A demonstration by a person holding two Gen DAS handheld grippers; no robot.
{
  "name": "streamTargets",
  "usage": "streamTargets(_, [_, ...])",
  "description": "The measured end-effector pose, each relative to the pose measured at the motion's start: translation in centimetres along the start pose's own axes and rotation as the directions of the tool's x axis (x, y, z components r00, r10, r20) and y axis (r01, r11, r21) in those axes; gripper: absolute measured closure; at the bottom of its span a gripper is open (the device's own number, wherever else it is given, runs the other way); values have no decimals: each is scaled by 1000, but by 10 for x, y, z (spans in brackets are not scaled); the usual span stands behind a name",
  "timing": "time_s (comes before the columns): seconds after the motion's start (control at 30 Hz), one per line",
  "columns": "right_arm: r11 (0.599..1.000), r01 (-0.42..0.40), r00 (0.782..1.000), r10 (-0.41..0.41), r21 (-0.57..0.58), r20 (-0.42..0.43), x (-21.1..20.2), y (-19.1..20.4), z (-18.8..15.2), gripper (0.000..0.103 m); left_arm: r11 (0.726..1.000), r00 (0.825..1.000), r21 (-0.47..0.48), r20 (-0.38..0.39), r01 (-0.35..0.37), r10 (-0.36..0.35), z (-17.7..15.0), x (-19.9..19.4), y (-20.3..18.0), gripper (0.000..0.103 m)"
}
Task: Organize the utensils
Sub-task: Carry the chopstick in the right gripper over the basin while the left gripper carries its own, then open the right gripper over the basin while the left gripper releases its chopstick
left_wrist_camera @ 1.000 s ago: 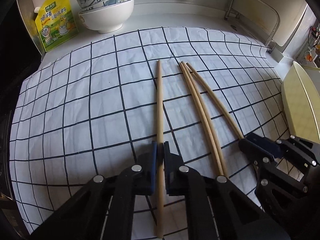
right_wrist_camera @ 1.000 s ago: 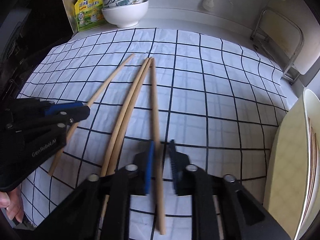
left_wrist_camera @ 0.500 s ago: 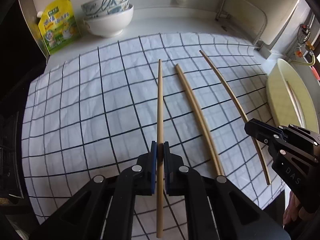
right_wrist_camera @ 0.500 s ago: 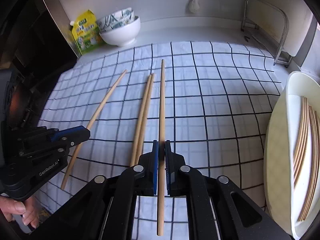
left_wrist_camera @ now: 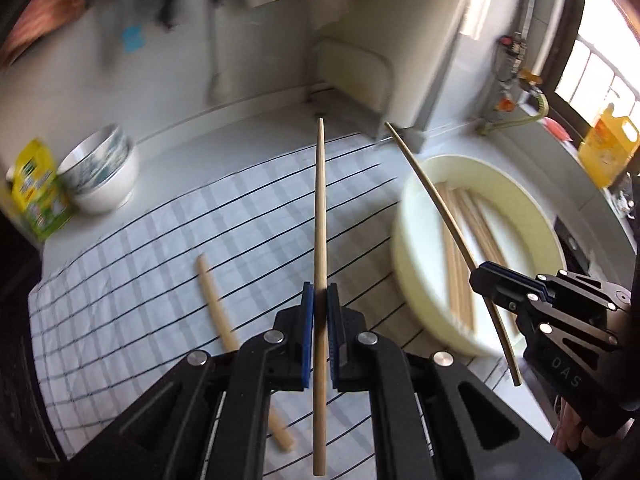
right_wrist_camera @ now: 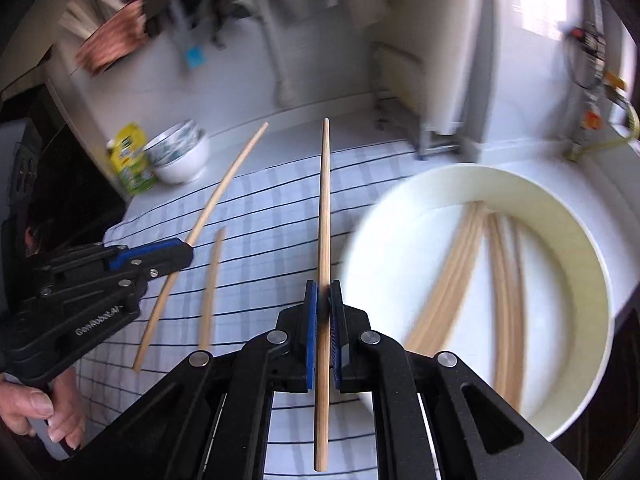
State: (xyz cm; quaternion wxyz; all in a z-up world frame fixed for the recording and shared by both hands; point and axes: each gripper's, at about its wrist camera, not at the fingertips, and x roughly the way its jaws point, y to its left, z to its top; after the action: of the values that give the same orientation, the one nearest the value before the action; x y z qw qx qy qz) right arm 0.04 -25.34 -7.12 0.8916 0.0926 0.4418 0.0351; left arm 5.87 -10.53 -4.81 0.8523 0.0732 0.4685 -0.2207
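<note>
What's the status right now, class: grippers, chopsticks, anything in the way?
Left gripper shut on chopstick. Right gripper shut on second chopstick. Both lifted near basin. One left on cloth. Nothing blocking.

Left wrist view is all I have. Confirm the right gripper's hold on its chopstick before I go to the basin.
Observer: The right wrist view looks straight along the right gripper. Both blue pads press on the right chopstick.
Operator: Report what is in the basin.
Observer: The basin holds several loose chopsticks in two bundles that converge toward its far wall. Blur hides the count.
Operator: Tell me what is behind my left gripper.
Observer: A bare left hand wraps the handle of the left gripper, which is shut on the left chopstick.
</note>
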Motion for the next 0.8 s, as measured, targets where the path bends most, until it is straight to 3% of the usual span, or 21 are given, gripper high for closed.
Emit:
streamTargets(0.2, [985,102,995,-102,142,-5,-9,-90,-7,97,990,996,109,-8,87,-87,31,34,-78,96])
streamTargets(0.37, [969,147,989,-140,199,-48,-3,-139,-15,97,978,991,158,-49,134,-128,46,64,-127,96])
streamTargets(0.53, [965,147,988,-130,217,-88,14,-159,-19,97,971,986,190,-108,142,-123,49,94,-153,96])
streamTargets(0.8, [961,128,988,-102,245,-118,28,-169,-29,97,973,984,200,-161,113,-81,44,119,-161,95])
